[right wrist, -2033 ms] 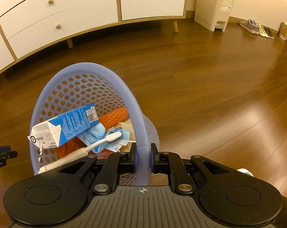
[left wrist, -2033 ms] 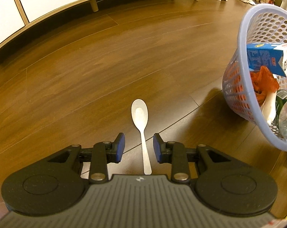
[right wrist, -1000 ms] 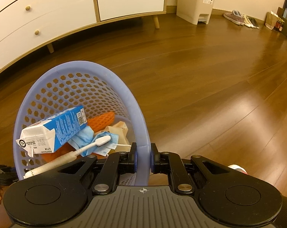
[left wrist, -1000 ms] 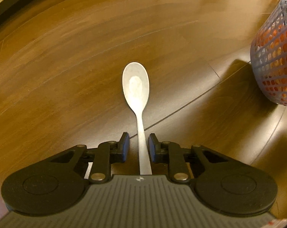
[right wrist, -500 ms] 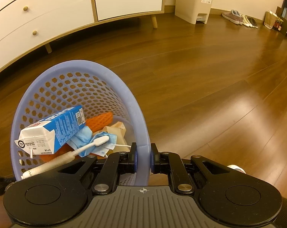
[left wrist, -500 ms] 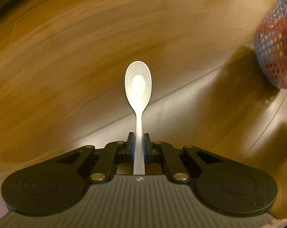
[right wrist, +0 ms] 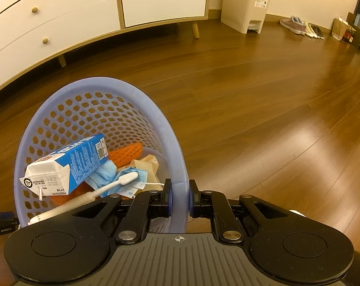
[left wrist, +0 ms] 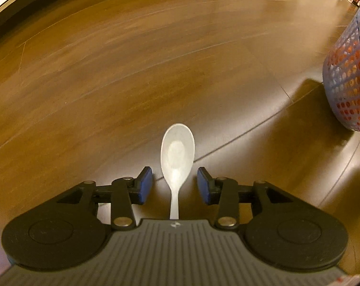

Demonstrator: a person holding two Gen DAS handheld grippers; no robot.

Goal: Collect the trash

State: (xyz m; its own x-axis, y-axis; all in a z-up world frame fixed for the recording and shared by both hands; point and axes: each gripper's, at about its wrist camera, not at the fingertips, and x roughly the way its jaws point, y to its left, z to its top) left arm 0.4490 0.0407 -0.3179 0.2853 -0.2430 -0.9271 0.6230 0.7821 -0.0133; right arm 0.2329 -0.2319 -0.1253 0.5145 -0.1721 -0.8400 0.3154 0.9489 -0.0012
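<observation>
Lying untouched between parted left gripper (left wrist: 174, 186) jaws, spoon (left wrist: 177, 157).

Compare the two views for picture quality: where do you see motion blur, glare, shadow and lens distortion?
Left wrist view: the floor is smeared by motion blur, while the spoon looks fairly sharp; the basket casts a dark shadow leftward. Right wrist view: sharp overall, a bright glare patch on the floor at right, and the fisheye bends the cabinet edge into a curve.
</observation>
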